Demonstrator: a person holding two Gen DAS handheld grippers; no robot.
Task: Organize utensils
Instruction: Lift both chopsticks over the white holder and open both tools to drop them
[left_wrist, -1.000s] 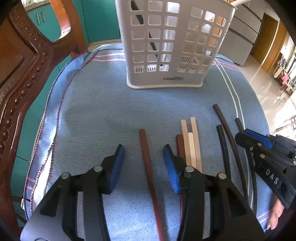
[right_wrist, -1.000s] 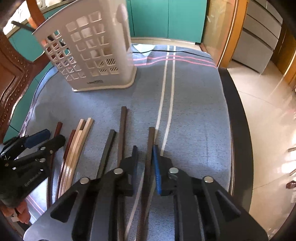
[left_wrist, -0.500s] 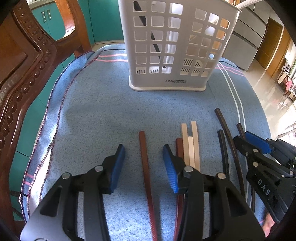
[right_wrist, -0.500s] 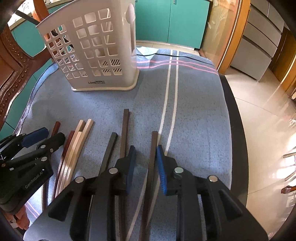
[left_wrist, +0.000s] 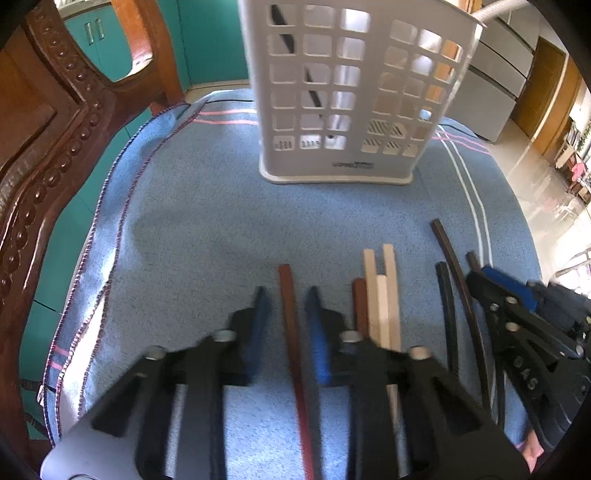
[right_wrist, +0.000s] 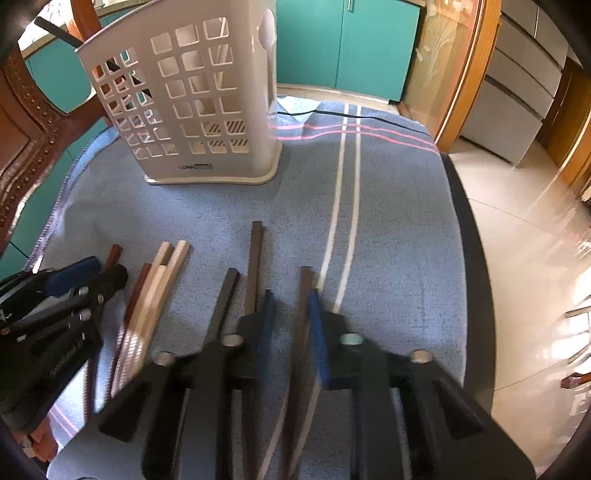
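Several chopsticks lie side by side on a blue cloth (left_wrist: 192, 221). My left gripper (left_wrist: 286, 295) straddles a reddish-brown chopstick (left_wrist: 290, 314), fingers narrowed around it with small gaps left. Pale wooden chopsticks (left_wrist: 384, 291) and dark ones (left_wrist: 445, 295) lie to its right. My right gripper (right_wrist: 291, 299) is open around a dark brown chopstick (right_wrist: 304, 299); it also shows in the left wrist view (left_wrist: 498, 291). A white slotted utensil holder (left_wrist: 354, 92) stands upright at the back, with a dark stick inside.
A carved wooden chair (left_wrist: 44, 122) stands at the left edge of the table. The table's dark right edge (right_wrist: 476, 258) drops to a tiled floor. Teal cabinets (right_wrist: 343, 44) are behind.
My left gripper's fingers have narrowed around the reddish-brown chopstick. My right gripper's fingers have spread a little around the dark brown one. Both views are motion-blurred.
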